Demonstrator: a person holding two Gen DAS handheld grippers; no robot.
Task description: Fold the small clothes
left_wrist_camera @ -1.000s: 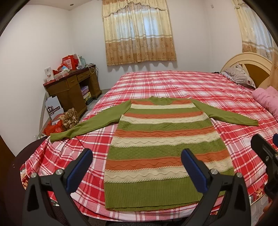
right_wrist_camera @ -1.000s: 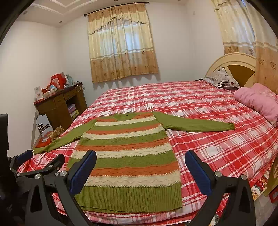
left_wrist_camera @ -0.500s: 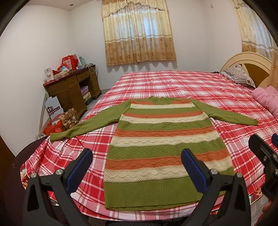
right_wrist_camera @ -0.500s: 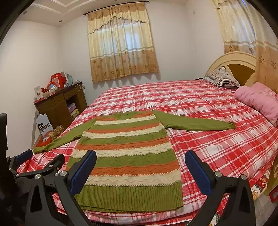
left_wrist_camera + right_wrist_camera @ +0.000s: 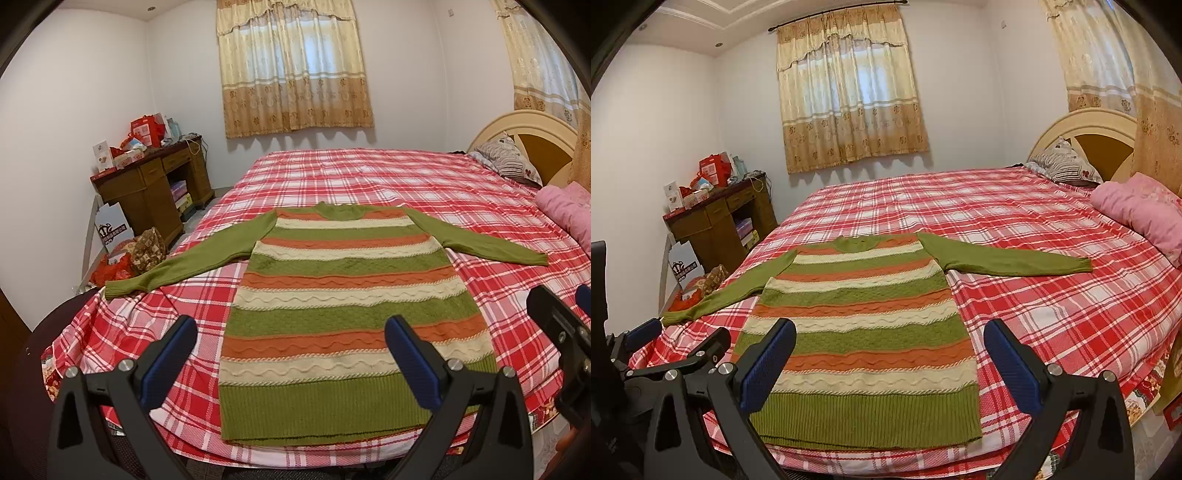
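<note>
A long knit sweater [image 5: 343, 306] with green, orange and cream stripes lies flat, front up, on the red plaid bed [image 5: 369, 177]. Both green sleeves are spread out sideways and its hem is at the near edge. It also shows in the right wrist view [image 5: 864, 332]. My left gripper [image 5: 290, 334] is open and empty, hovering over the hem end. My right gripper [image 5: 890, 338] is open and empty, held above the near bed edge over the sweater's lower right part. The left gripper's fingers [image 5: 713, 343] show at the lower left of the right wrist view.
A brown desk [image 5: 151, 184] piled with boxes stands at the left wall, with bags [image 5: 122, 258] on the floor beside it. A pink quilt [image 5: 1145, 210] and a patterned pillow [image 5: 1063, 162] lie by the headboard [image 5: 1097, 129] at the right.
Almost nothing differs. Both grippers stay open and hold nearly still; the right gripper's finger at the left view's edge has edged slightly inward. The sweater has not moved.
</note>
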